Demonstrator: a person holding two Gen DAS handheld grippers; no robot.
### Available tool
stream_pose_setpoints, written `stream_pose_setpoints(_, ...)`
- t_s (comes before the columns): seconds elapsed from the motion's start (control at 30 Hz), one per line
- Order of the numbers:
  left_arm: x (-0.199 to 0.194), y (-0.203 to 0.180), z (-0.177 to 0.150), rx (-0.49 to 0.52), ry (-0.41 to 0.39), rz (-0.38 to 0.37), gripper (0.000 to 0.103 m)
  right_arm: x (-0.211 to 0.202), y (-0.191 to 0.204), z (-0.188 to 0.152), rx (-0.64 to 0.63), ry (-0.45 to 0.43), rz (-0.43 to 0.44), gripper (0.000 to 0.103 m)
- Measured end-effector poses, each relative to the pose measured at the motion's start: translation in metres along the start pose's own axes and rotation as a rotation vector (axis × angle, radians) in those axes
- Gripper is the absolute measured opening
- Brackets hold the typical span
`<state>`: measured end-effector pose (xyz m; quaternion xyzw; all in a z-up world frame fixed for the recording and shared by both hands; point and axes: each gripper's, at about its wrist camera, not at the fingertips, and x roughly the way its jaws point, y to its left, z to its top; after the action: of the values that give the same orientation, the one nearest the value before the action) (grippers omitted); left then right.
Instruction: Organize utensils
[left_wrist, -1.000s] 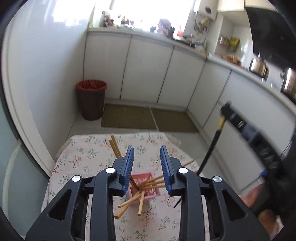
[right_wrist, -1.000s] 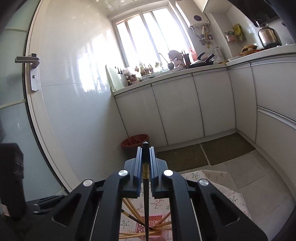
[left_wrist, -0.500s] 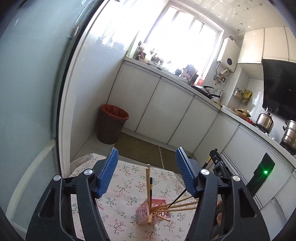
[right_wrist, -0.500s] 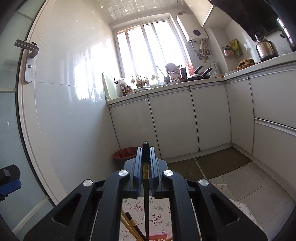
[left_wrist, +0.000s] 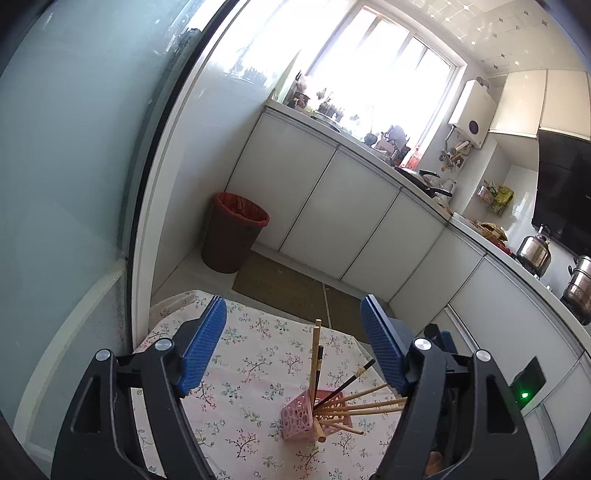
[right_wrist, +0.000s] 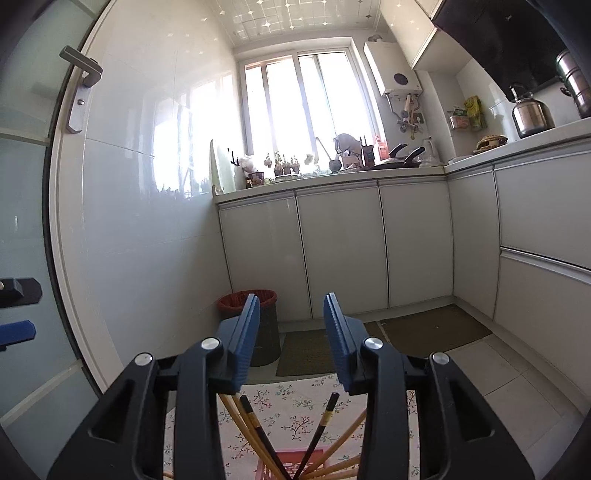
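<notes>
Clearly the task's things are the thin bamboo chopsticks (left_wrist: 354, 408) and a couple of black lacquered chopsticks (left_wrist: 347, 382), all standing or leaning in a small pink perforated plastic holder (left_wrist: 297, 419) on the table with the floral cloth (left_wrist: 251, 365). Each stick is light, stiff and slim, likely to roll or twist between flat pads (the lacquered ones look the slicker of the two), so a hold across the upper shaft, well above the rim, seems safest. The holder itself looks light enough to tip if a stick is levered sideways.

The left claw (left_wrist: 293, 350) has just been opening and stands spread wide, nothing between its blue pads. The right claw (right_wrist: 291, 341) has likewise just parted, moderately, and is empty, with the stick tops just below it.
</notes>
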<state>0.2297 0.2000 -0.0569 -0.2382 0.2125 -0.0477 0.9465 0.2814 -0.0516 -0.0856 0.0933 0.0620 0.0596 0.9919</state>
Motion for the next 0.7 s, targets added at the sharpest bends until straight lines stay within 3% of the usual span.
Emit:
stream_pose_setpoints(0.17, 0.0, -0.013, -0.004, 0.028, 0.028, 0.008, 0.075, -0.02, -0.009, 0.026, 0.026, 0.012, -0.023, 0.04)
stream_pose_setpoints(0.27, -0.005, -0.018, -0.006, 0.03, 0.021, 0.016, 0.083, -0.033, -0.012, 0.034, 0.031, 0.018, -0.045, 0.055)
stream_pose_setpoints(0.33, -0.008, -0.022, -0.006, 0.039, 0.02, 0.021, 0.085, -0.044, -0.015, 0.037, 0.039, 0.028, -0.065, 0.074)
stream_pose_setpoints(0.4, -0.014, -0.028, -0.007, 0.05, 0.014, 0.033, 0.095, -0.054, -0.018, 0.041, 0.048, 0.045, -0.087, 0.081)
stream_pose_setpoints(0.5, -0.025, -0.04, -0.009, 0.077, 0.005, 0.055, 0.096, -0.072, -0.024, 0.047, 0.05, 0.094, -0.158, 0.094)
stream_pose_setpoints(0.7, -0.054, -0.066, -0.03, 0.101, 0.007, 0.085, 0.096, -0.119, -0.05, 0.058, 0.125, 0.167, -0.289, 0.096)
